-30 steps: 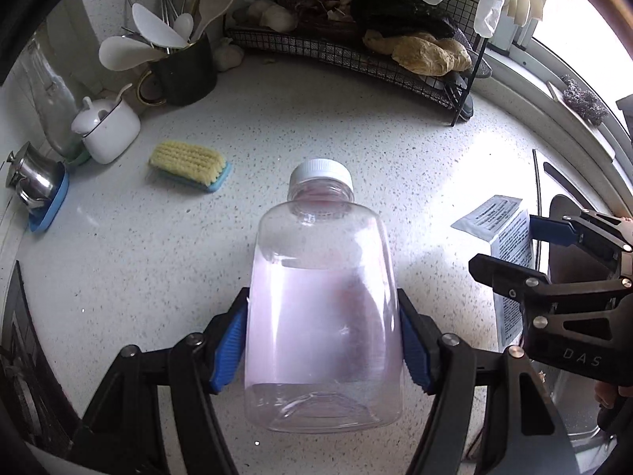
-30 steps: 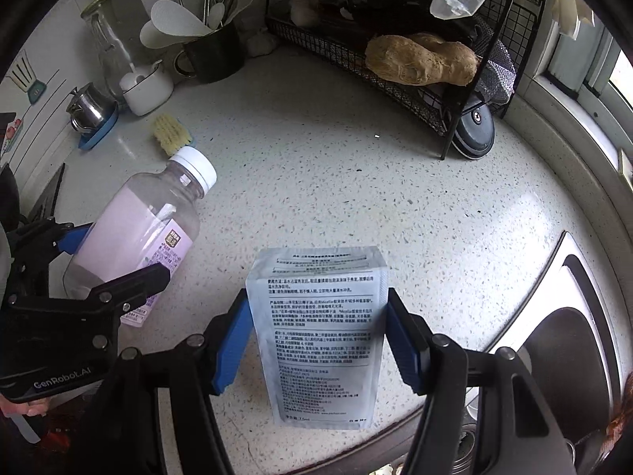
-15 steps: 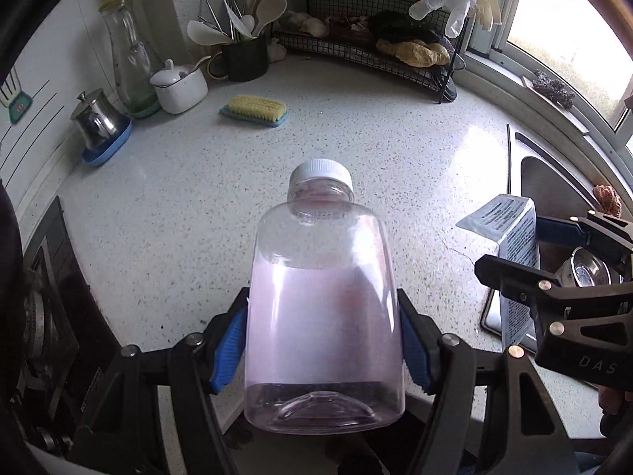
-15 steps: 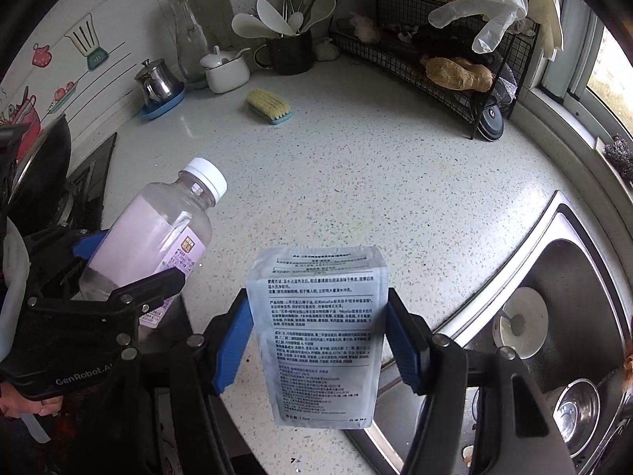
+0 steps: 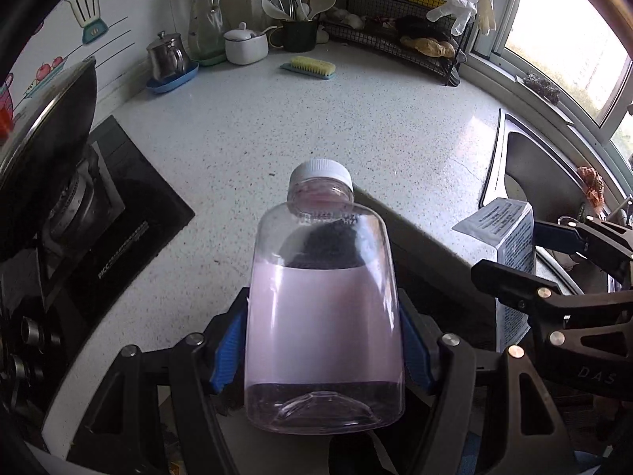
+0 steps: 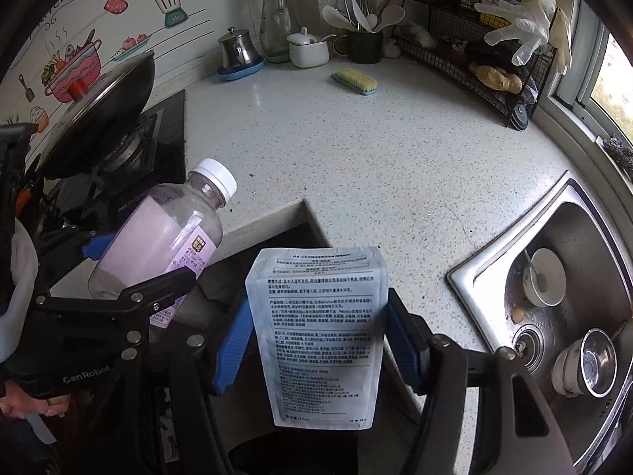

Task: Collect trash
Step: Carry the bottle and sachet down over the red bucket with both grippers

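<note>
My left gripper [image 5: 322,340] is shut on a clear plastic bottle [image 5: 322,308] with a white cap and a pale pink label, its blue pads pressed on both flanks. The same bottle [image 6: 158,241] shows at the left of the right wrist view, cap pointing up and away. My right gripper [image 6: 316,336] is shut on a white printed pouch [image 6: 320,336], held upright by its side edges. That pouch [image 5: 510,245] appears at the right of the left wrist view. Both grippers hang past the front edge of the speckled counter [image 6: 395,158], above a dark gap below it.
A gas hob [image 5: 99,213] with a lidded wok [image 6: 107,103] lies left. The steel sink [image 6: 573,277] holding bowls is right. At the back stand a yellow brush [image 6: 354,79], a kettle [image 6: 237,51], a jug, a utensil cup and a wire rack [image 6: 474,59] with gloves.
Both grippers have pulled back from the counter toward its front edge, carrying the bottle and the pouch. The hob, the wok and the sink came into view; both grips stayed the same.
</note>
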`<state>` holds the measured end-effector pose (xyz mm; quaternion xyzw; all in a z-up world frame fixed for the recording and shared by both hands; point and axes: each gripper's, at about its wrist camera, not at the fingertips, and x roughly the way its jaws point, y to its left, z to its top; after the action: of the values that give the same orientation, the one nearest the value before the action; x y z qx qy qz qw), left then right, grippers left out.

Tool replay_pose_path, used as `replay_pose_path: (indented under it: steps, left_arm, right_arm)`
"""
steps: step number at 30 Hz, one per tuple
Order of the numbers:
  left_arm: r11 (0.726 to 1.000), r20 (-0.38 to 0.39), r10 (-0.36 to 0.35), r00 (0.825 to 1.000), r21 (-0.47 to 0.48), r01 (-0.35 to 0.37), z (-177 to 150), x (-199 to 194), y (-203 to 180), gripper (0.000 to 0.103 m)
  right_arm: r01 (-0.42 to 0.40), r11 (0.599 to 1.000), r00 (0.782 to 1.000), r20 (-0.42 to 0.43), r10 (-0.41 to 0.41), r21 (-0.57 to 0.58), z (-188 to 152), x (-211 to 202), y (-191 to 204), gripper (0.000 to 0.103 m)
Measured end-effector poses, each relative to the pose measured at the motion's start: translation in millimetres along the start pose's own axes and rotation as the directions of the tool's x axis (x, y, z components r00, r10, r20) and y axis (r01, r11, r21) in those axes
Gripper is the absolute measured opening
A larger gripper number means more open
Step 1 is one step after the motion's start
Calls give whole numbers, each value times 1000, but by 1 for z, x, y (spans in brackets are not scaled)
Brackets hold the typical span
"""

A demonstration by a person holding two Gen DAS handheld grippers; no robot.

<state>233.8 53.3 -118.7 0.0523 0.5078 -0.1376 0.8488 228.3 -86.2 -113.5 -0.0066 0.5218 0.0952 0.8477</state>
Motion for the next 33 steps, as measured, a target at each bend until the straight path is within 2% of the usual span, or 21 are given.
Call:
replay_pose_path:
  steps: [9,15,21,24,27,33]
  left_arm:
    - [996,-102,-27,994,-84,18,-72,15,22,66]
    - [994,-162,-36,986,-112,18,-102,39,26,66]
    - [990,-231,-58,971,-137,27,-125,80,29,66]
    - [985,-233,-97,967,-160,60,-133,102,32,66]
    - [988,-266,-72,961,-148,33,-140,132,33,66]
    - [991,-303,-70,950,-133,30,-155,207,40,66]
  right_arm:
    - [-7,999,996,-89,3,-45,-43,23,37,61]
    - [-14,997,990,-139,4,-70,-67,48,46,61]
    - [-32,998,983,-182,21,-60,-84,88,44,61]
    - [-45,997,980,-194,34,-55,-92,111,43,61]
    - [-42,998,978,-206,33,-38,-99,138,38,61]
    - [-28,1000,974,-227,24,-13,-122,210,22,61]
